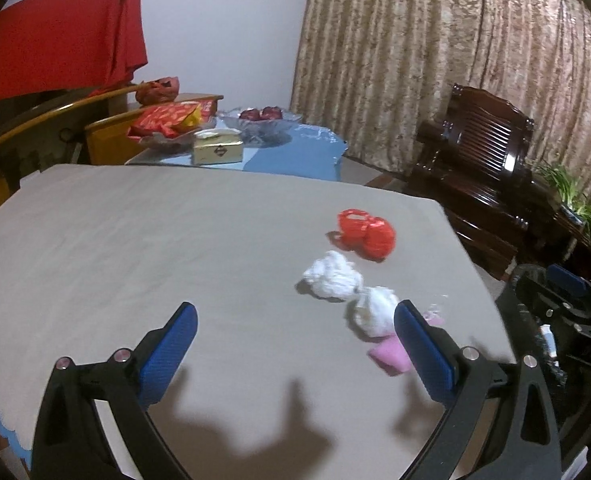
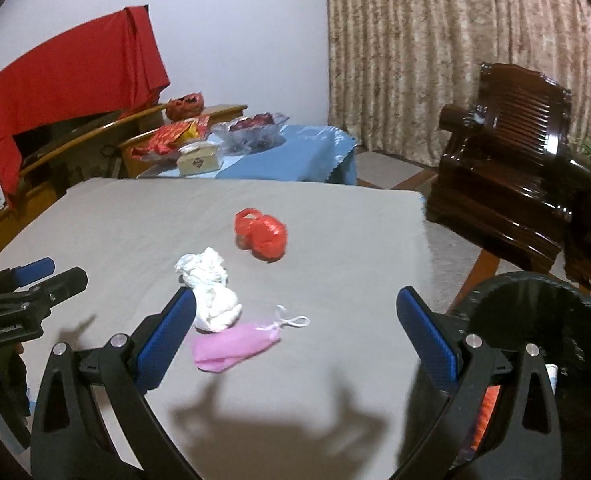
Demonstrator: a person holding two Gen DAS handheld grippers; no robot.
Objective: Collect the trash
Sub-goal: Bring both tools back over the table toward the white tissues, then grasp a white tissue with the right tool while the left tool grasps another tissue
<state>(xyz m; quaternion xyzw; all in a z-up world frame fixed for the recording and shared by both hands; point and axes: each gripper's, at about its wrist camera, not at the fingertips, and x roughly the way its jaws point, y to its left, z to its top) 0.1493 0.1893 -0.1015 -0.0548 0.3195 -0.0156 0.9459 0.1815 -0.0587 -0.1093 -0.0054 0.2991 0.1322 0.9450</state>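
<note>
Trash lies on a grey table [image 1: 135, 248] [image 2: 335, 240]. A crumpled red plastic bag [image 1: 366, 233] [image 2: 261, 234] sits farthest away. Nearer lie a crumpled white tissue [image 1: 332, 276] [image 2: 203, 266], a white wad [image 1: 373, 311] [image 2: 217, 308] and a pink face mask [image 1: 389, 354] [image 2: 233, 346] with a white ear loop. My left gripper [image 1: 295, 316] is open above bare cloth, its right finger beside the wad and mask. My right gripper [image 2: 295, 300] is open, with the mask just ahead between its fingers. Each gripper shows at the edge of the other's view.
A black bin [image 2: 535, 320] lined with a dark bag stands off the table's right edge. Beyond are a dark wooden armchair [image 2: 507, 160], a blue-clothed side table [image 2: 287, 160] carrying a glass fruit bowl, tissue box and snack packets, patterned curtains and a red cloth [image 2: 75, 68].
</note>
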